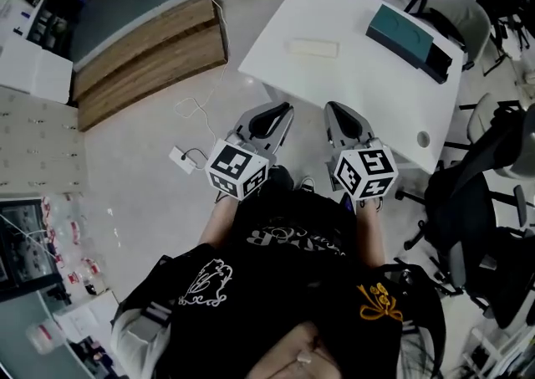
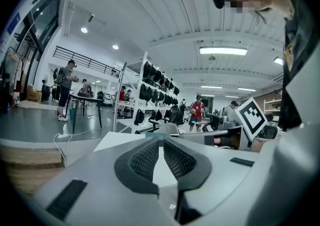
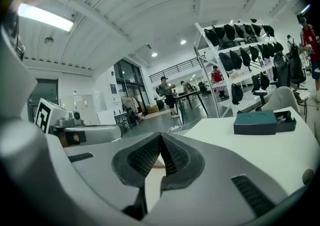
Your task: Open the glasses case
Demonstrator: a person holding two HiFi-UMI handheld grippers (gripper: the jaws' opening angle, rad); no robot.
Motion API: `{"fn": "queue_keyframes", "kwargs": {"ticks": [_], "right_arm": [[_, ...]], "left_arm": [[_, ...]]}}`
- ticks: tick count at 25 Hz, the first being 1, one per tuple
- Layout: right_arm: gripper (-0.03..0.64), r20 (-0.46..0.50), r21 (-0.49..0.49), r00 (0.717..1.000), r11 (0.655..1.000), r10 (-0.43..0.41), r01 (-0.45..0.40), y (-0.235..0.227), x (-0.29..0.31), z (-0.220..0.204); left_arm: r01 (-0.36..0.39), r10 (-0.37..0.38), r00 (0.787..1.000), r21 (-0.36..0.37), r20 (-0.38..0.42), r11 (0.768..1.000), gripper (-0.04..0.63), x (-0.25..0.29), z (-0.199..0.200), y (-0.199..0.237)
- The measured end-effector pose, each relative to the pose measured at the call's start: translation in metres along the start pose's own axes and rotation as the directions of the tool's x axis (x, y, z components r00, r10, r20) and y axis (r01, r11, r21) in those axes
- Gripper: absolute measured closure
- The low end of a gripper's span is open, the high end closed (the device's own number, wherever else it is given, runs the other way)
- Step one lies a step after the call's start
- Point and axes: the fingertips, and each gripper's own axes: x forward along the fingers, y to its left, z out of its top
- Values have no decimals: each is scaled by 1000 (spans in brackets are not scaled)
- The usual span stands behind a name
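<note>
Wooden platform (image 1: 150, 55) on floor, far left. White power strip (image 1: 181, 158) with cable on floor, left of left gripper (image 1: 280, 111). That gripper: jaws pressed together, nothing between, tips short of table edge. Glasses case (image 1: 313, 48), cream, oblong, closed, lies on white table (image 1: 351, 93) toward its left side, well apart from both grippers. Right gripper (image 1: 336, 110): jaws also together, empty, tips at table's near edge. Teal box (image 1: 401, 33) on table's right part.
</note>
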Motion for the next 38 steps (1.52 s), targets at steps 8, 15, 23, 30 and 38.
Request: {"fn": "queue_keyframes", "kwargs": {"ticks": [8,15,23,30,38], "right_arm": [[603,-50,-43,998,999,-24,22,-16,31,-9],[591,-81,-92,991,991,-105,97,-45,93,-5],[577,-142,-128,961,967,-238,220,-88,169,-5],[545,-237,-84,907,937,-349,339,-143,208,-34],[457,-345,21,859,911,-379,411,-202,250,-74]], "left_arm": [[-27,26,999,-32,-21,999,569,22,-9,41],[32,-31,998,19,-46,999,566,63,-3,96],[121,-116,988,47,-102,992,529,120,-1,174],[221,-204,950,47,-236,974,485,168,-54,222],[330,-289,856,24,-430,944,451,210,-136,256]]}}
